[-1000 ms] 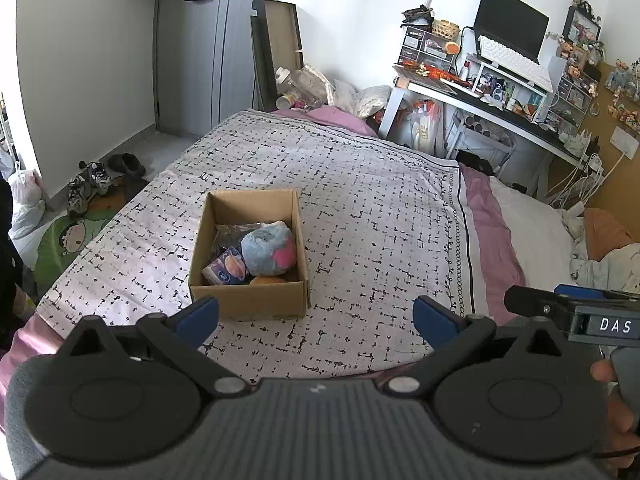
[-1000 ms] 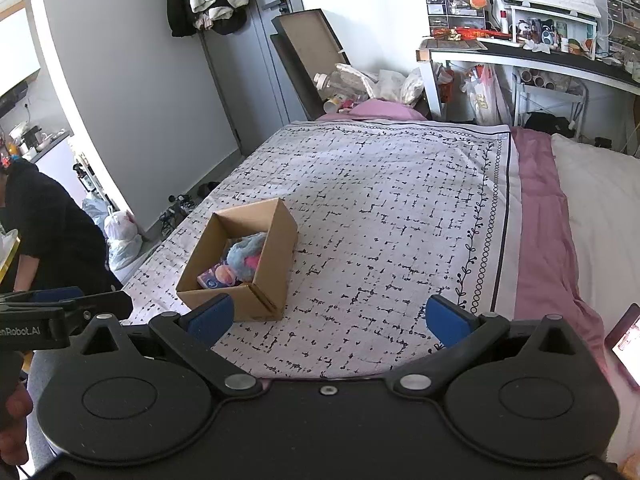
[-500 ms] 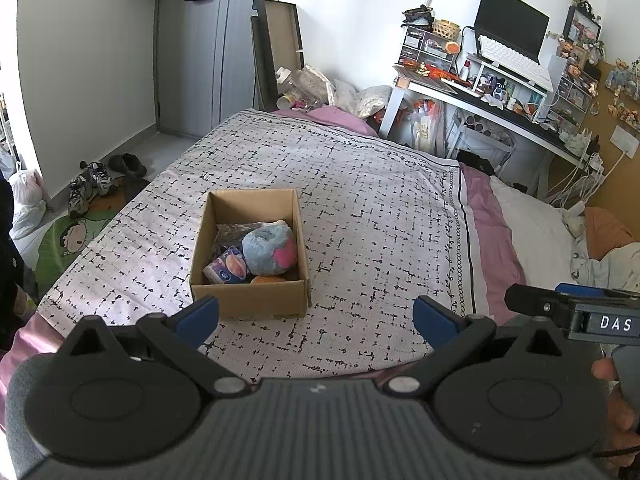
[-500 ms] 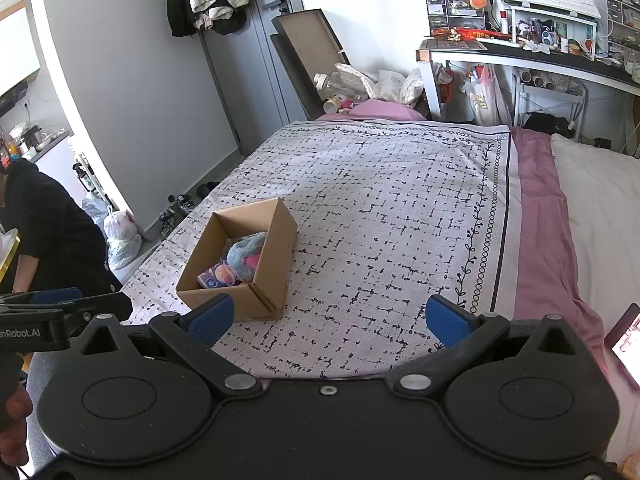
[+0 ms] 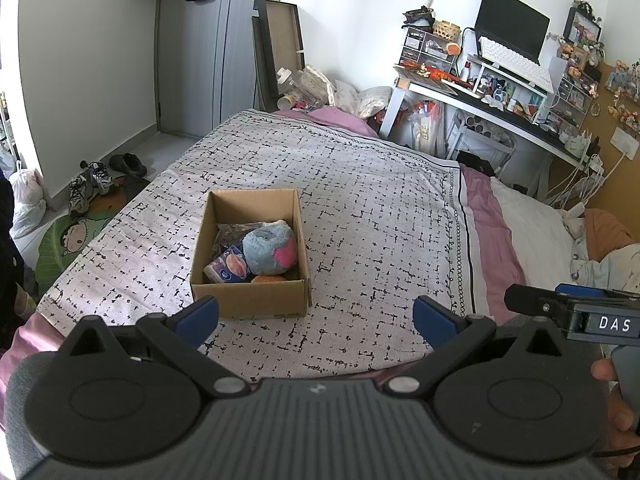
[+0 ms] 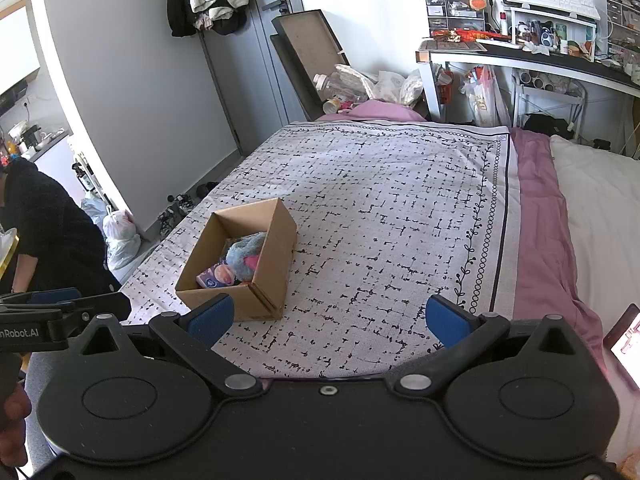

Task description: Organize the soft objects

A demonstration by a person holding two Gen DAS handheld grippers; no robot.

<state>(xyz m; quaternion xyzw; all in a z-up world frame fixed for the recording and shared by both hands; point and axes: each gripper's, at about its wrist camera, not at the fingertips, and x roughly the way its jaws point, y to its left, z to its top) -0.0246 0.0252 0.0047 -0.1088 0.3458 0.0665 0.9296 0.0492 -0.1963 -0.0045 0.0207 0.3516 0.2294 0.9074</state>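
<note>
Currently nothing has moved: both the left gripper (image 5: 316, 316) and right gripper (image 6: 328, 316) remain wide open and empty, with the soft toys (image 5: 269, 250) already in the box (image 5: 248, 300).

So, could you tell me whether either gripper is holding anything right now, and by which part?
Nothing is held. The left gripper and right gripper both have open, empty jaws, short of the cardboard box.
</note>
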